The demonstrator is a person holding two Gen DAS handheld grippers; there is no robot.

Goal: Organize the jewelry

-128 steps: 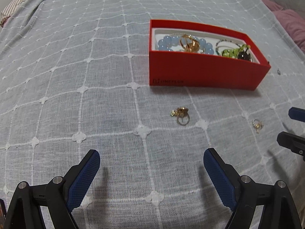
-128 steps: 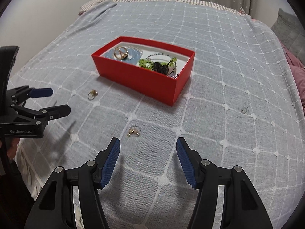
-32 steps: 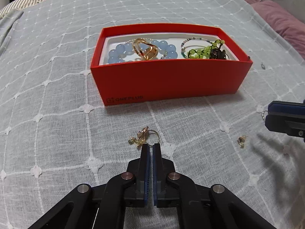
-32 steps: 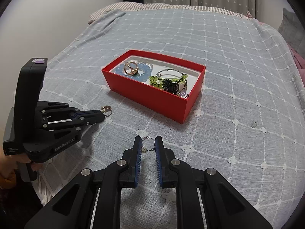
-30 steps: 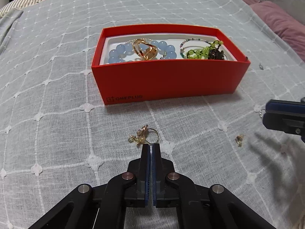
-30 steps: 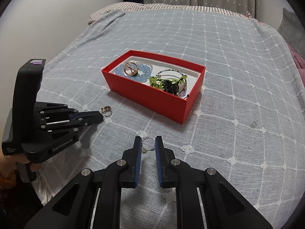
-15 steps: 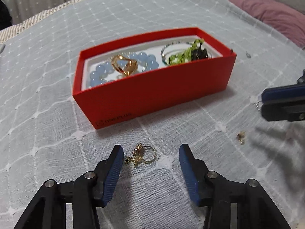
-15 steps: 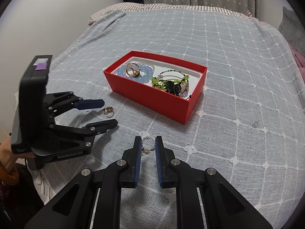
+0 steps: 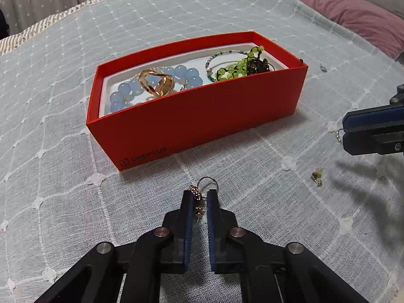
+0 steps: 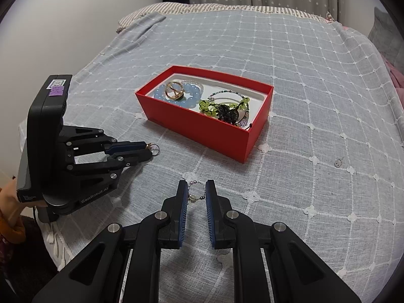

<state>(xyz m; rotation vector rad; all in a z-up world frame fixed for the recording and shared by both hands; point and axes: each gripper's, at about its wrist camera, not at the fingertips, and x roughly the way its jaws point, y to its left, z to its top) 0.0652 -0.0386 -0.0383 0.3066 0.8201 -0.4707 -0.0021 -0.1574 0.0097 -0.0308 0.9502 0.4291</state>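
Note:
A red box on the grey bedspread holds a blue bead bracelet, a gold ring and green bead jewelry; it also shows in the right wrist view. My left gripper is shut on a gold earring just in front of the box; it shows in the right wrist view with the hoop sticking out. My right gripper is shut on a small beaded ring, right of the box in the left wrist view.
A small loose jewelry piece lies on the bedspread under the right gripper. Another tiny piece lies right of the box. A pink pillow is at the far right. The bed edge drops off at the left.
My left gripper opened around the gold earring half a second ago and has now closed on it and lifted it. My right gripper stays shut on the beaded ring.

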